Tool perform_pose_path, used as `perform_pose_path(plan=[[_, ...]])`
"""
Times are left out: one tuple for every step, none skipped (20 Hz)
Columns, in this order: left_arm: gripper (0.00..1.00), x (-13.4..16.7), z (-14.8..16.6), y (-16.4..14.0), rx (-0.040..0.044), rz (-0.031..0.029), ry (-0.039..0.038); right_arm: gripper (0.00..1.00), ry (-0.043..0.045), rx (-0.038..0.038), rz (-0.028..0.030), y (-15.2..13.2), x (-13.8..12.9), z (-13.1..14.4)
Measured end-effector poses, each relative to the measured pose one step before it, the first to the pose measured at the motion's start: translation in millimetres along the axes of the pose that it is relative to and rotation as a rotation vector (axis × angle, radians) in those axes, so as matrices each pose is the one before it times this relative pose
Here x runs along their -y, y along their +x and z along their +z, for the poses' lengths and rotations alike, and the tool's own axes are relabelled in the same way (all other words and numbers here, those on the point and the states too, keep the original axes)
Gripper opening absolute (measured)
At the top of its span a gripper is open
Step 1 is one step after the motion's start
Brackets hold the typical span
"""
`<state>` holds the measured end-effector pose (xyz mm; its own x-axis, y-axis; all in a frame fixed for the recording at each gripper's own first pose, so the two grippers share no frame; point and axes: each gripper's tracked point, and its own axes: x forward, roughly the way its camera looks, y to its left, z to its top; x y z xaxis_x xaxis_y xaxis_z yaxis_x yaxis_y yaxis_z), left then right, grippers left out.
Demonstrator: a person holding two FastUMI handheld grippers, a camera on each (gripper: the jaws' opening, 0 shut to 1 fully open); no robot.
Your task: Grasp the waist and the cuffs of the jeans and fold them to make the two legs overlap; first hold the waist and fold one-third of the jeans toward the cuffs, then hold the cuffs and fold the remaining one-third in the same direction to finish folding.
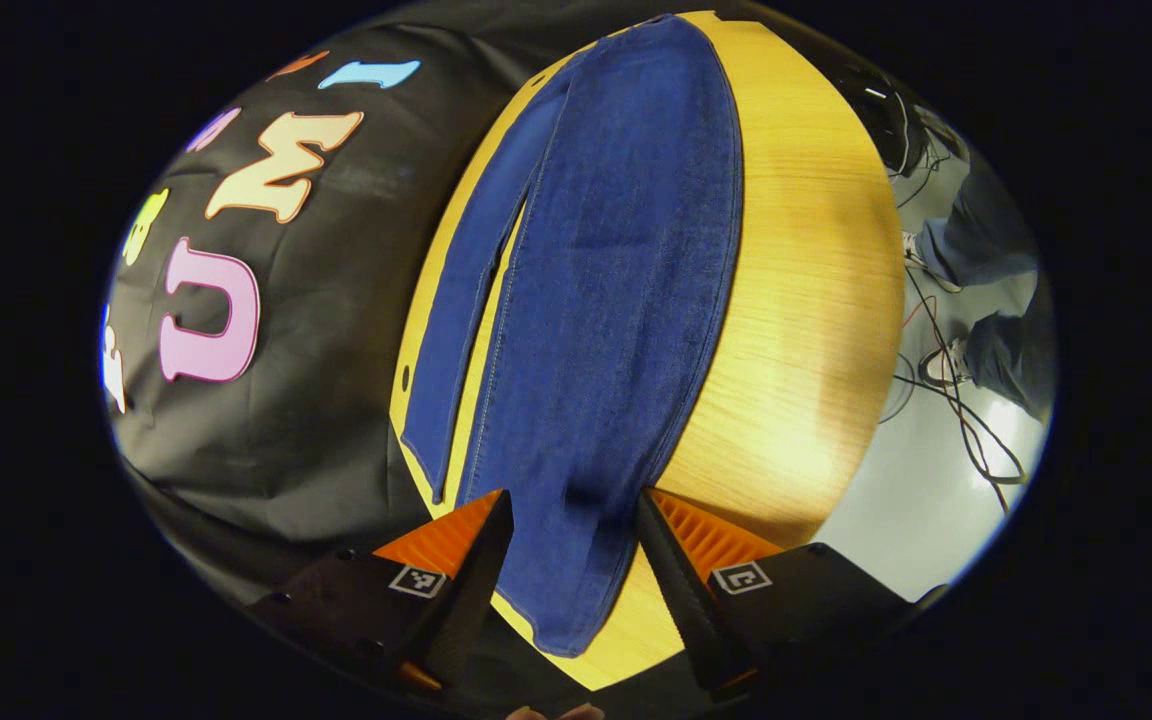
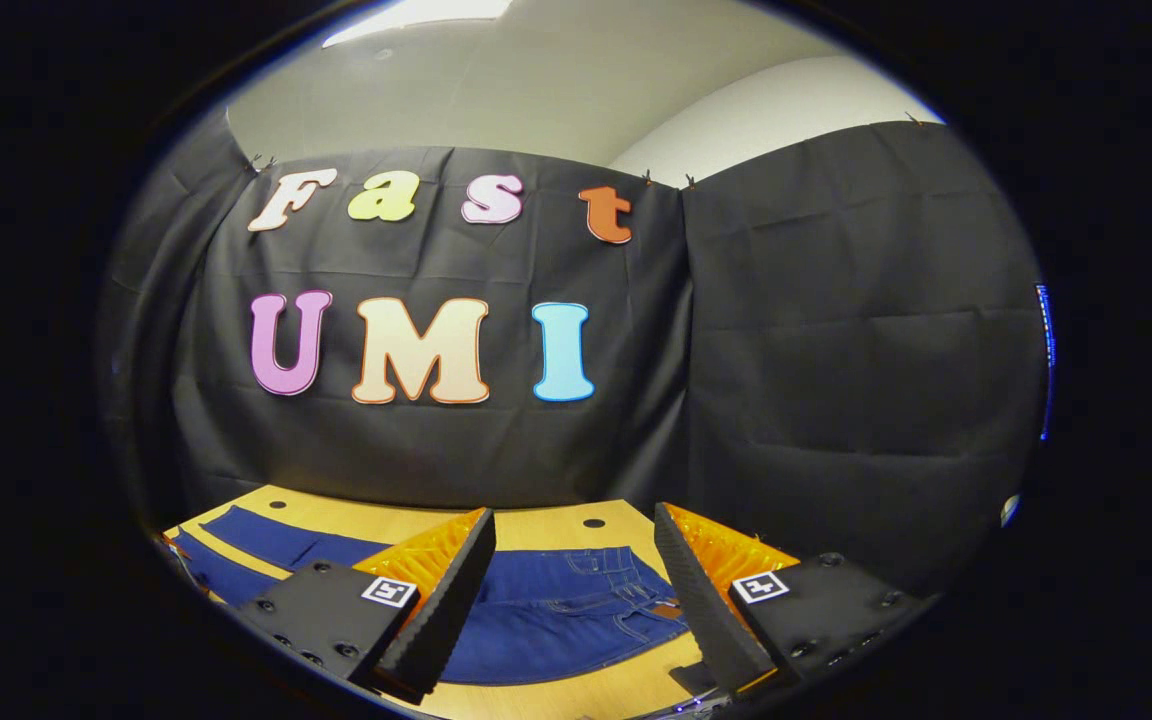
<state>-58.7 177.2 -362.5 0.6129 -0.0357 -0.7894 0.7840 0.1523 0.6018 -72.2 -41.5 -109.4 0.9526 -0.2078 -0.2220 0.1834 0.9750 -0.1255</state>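
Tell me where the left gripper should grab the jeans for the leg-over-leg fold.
Take the cuff of the near leg of the jeans, coming straight down from above. It lies flat on the table, already between the open left gripper.

A light wooden table (image 1: 796, 300) carried blue jeans (image 1: 616, 300) spread flat lengthwise, their two legs lying side by side

Nothing readable: only coded square markers on each gripper (image 1: 572, 510) (image 2: 572, 590).
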Motion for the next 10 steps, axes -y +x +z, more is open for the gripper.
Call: perform_pose_path(plan=[[0.81, 3.09, -1.89, 3.99, -0.00717, -0.01972, -0.00147, 0.98, -0.00545, -0.00351, -0.00341, 0.35, 0.51, -0.59], [0.71, 4.39, 0.93, 1.59, -0.00805, -0.02642, -0.00023, 0.98, -0.00315, -0.00259, -0.00145, 0.54, 0.26, -1.56], [0.62, 4.19, -1.61, 0.74, -0.01342, -0.02575, 0.00262, 0.98, -0.00447, -0.00335, 0.00099, 0.59, 0.00, -0.80], [0.53, 5.79, 1.64, 0.78, -0.00708, -0.04113, -0.00435, 0.98, -0.00805, -0.00122, 0.00129, 1.92, 0.11, -1.89], [0.38, 3.09, -2.30, 1.21, -0.00874, -0.02087, -0.01531, 0.99, -0.01204, 0.00053, 0.00257, 2.18, 0.21, 0.20], [0.23, 3.00, -0.21, 0.23, -0.00504, -0.01419, -0.00993, 0.99, -0.01306, -0.00169, 0.00290, 3.26, 1.42, -2.33], [0.14, 0.32, 0.38, 0.48, -0.00491, 0.00079, -0.00044, 0.99, -0.01297, -0.00382, 0.00774, 3.50, -0.08, -1.52], [0.04, -0.91, 0.20, 0.18, -0.00317, 0.01112, 0.00685, 0.99, -0.01583, -0.00795, 0.01277, 4.32, -0.77, -5.61], [0.03, -0.33, -0.30, -1.13, -0.00376, 0.01220, 0.00541, 0.99, -0.02493, -0.01496, 0.01817, 4.36, -1.39, -7.16], [0.00, -0.17, 1.39, 0.24, 0.00137, 0.00922, 0.00513, 0.99, -0.03895, -0.01971, 0.01833, 5.19, -1.25, -11.89]])
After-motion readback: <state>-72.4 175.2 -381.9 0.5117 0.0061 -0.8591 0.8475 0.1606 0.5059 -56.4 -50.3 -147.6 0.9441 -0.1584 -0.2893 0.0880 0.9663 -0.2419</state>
